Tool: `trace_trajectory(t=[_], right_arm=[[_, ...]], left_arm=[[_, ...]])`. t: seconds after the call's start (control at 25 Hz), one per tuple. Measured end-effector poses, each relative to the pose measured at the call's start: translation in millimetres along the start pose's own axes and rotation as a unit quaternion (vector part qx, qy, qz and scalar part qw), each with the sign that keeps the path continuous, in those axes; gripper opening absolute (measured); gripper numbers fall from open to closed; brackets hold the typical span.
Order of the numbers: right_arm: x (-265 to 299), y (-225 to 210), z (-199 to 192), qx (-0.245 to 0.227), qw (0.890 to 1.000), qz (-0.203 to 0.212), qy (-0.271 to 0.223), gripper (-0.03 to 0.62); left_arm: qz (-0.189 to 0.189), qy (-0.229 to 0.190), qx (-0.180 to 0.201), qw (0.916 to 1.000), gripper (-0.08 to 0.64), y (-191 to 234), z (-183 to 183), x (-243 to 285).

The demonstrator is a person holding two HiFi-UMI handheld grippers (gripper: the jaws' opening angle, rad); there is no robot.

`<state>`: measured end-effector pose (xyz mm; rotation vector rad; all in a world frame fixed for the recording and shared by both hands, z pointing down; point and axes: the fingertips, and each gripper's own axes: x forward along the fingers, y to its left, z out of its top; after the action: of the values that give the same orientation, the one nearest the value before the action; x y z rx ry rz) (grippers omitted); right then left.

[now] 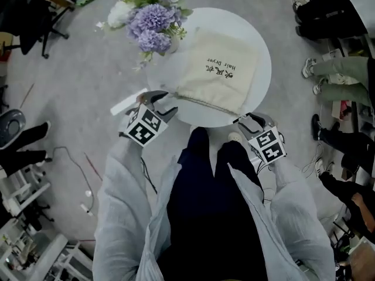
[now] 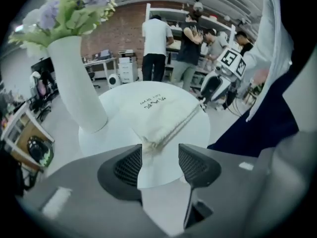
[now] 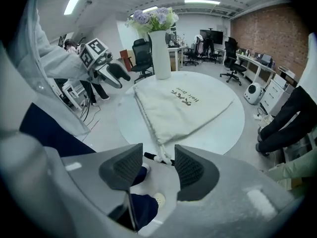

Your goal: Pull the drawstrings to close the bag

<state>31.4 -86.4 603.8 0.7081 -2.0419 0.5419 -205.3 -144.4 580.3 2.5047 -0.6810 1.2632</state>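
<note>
Left hand-held gripper (image 2: 160, 148) jaws apart; drawstring (image 2: 176, 125) end just ahead (bag (image 2: 148, 114) on table (image 2: 200, 131)).

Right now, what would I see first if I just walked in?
Probably the cream drawstring bag lying flat on the round white table, and the purple flowers in a white vase at its far left edge. Then the left claw and right claw, both open, one at each end of the bag's near edge.

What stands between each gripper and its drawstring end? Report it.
Nothing visible. The left gripper, jaws apart, faces the left drawstring knot; the right gripper faces the right drawstring loop. The vase stands aside, beside the bag.
</note>
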Motion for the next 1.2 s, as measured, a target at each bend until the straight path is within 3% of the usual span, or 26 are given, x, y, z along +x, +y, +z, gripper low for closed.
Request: trace_trajectory(t=[0.16, 0.28, 0.48, 0.72, 1.08, 1.2], right_arm=[[7, -3, -3, 0.009, 1.000, -0.005, 0.017, 0.202], [14, -4, -2, 0.022, 1.000, 0.000, 0.022, 0.202], [28, -5, -5, 0.005, 0.999, -0.001, 0.043, 0.202], [37, -2, -4, -0.008, 0.998, 0.002, 0.068, 0.155], [38, 2, -11, -0.027, 0.996, -0.003, 0.088, 0.071], [34, 2, -12, -0.053, 0.994, -0.013, 0.097, 0.067]], left_arm=[[0.000, 0.052, 0.092, 0.9944, 0.249, 16, -7, 9], [-0.008, 0.074, 0.137, 0.9877, 0.244, 21, -9, 17], [-0.018, 0.104, 0.205, 0.9731, 0.238, 23, -16, 29], [-0.017, 0.114, 0.239, 0.9640, 0.214, 22, -17, 44], [0.005, 0.147, 0.296, 0.9436, 0.031, 20, -27, 56], [0.013, 0.149, 0.291, 0.9450, 0.029, 19, -26, 52]])
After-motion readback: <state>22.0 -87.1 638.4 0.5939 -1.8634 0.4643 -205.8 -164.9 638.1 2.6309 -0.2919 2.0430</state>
